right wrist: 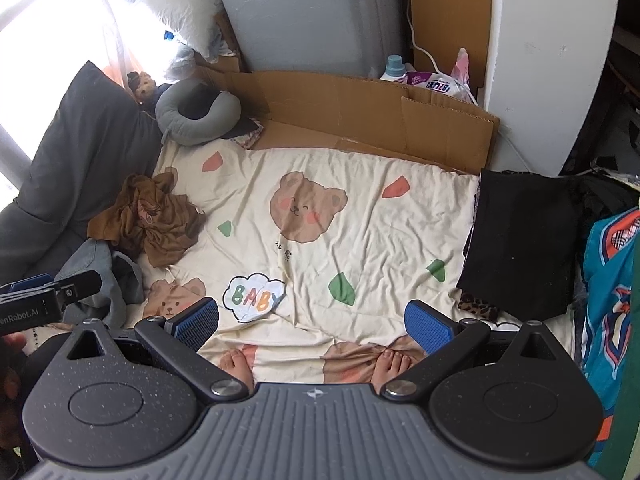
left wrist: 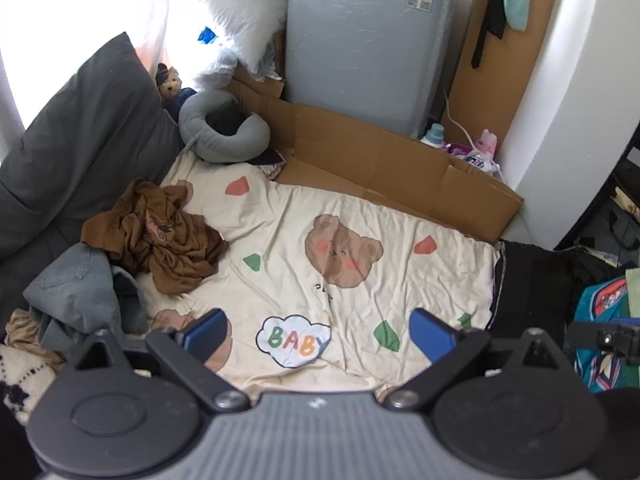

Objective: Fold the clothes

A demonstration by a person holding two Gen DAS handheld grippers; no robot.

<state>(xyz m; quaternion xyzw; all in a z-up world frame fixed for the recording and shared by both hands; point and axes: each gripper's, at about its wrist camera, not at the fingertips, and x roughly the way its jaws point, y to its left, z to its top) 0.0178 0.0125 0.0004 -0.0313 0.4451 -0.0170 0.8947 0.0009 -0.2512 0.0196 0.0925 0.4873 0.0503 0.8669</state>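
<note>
A crumpled brown garment (left wrist: pixel 160 236) lies at the left of the cream bear-print sheet (left wrist: pixel 360 200); it also shows in the right wrist view (right wrist: pixel 152 220). A grey-blue garment (left wrist: pixel 76 296) is heaped beside it, nearer me (right wrist: pixel 100 276). A folded black garment (right wrist: pixel 524 236) lies at the sheet's right edge (left wrist: pixel 528 280). My left gripper (left wrist: pixel 320 336) is open and empty above the sheet's near part. My right gripper (right wrist: pixel 312 324) is open and empty above the sheet (right wrist: pixel 360 220).
A dark grey pillow (left wrist: pixel 80 148) and a grey neck pillow (left wrist: pixel 224 128) lie at the back left. Flattened cardboard (left wrist: pixel 380 160) borders the far side, before a grey appliance (left wrist: pixel 360 40). A teal garment (right wrist: pixel 612 280) hangs at right. Bare feet (right wrist: pixel 236 364) rest at the near edge.
</note>
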